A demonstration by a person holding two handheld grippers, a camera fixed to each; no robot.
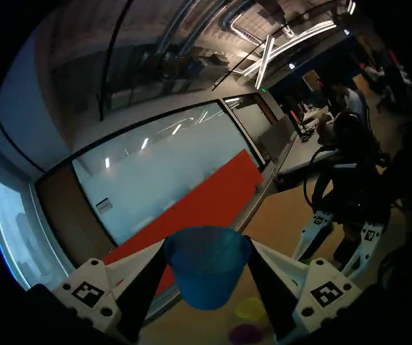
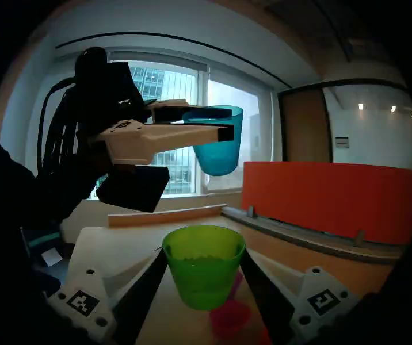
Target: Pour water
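Both pinching cups: left gripper [image 1: 206, 244] clamped on the blue cup [image 1: 207, 265], right gripper [image 2: 203, 256] on the green cup [image 2: 203, 265]. Blue cup raised higher than the green and apart, seemingly poised to pour; green upright over the table [image 2: 111, 247] to receive.

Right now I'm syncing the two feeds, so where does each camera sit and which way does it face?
Left gripper view: rides the left gripper, tilted, facing a glass wall; own jaws clamp the blue cup.
Right gripper view: rides the right gripper, facing windows; own jaws clamp the green cup; a dark sleeve holds the left gripper higher up.
Shared: the blue cup and the orange panel.
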